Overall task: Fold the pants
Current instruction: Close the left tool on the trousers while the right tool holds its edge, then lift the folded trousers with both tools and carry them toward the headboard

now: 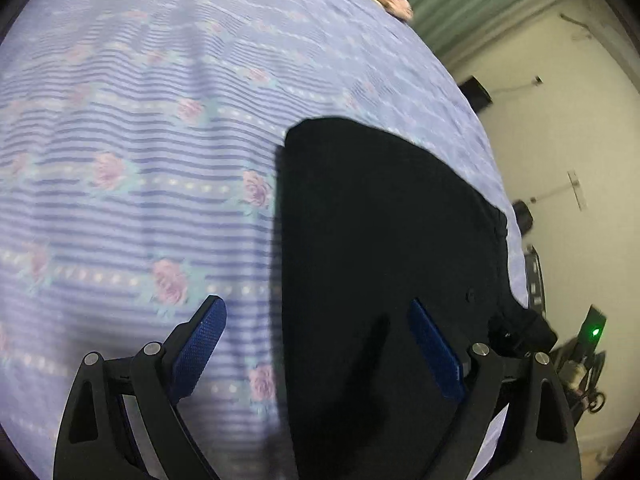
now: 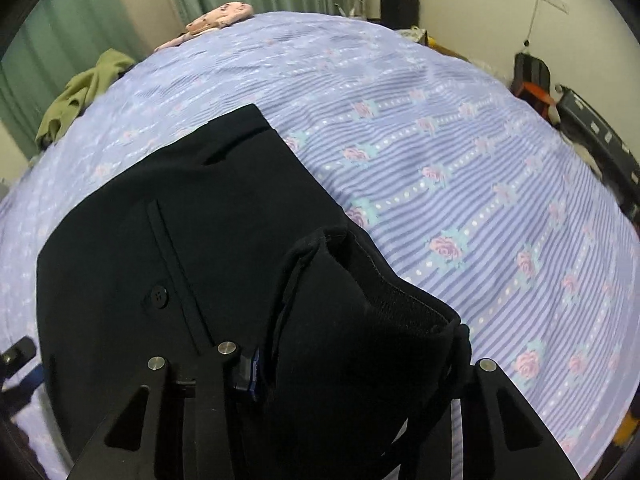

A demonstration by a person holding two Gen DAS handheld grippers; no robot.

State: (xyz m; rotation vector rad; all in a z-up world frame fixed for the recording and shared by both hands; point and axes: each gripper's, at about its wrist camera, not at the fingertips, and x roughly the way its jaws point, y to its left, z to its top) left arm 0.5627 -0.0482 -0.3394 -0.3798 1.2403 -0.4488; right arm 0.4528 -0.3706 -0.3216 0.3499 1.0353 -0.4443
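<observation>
Black pants lie folded on a purple floral bedspread. My left gripper is open above the pants' left edge, one blue pad over the bedspread, the other pad over the black cloth. In the right wrist view the pants show a back pocket with a button. My right gripper is shut on the pants' waistband, which bunches up over the fingers and hides them.
The bedspread fills the area around the pants. A pink pillow and a green garment lie at the far edge. Green curtains, a cream wall and black equipment stand beyond the bed.
</observation>
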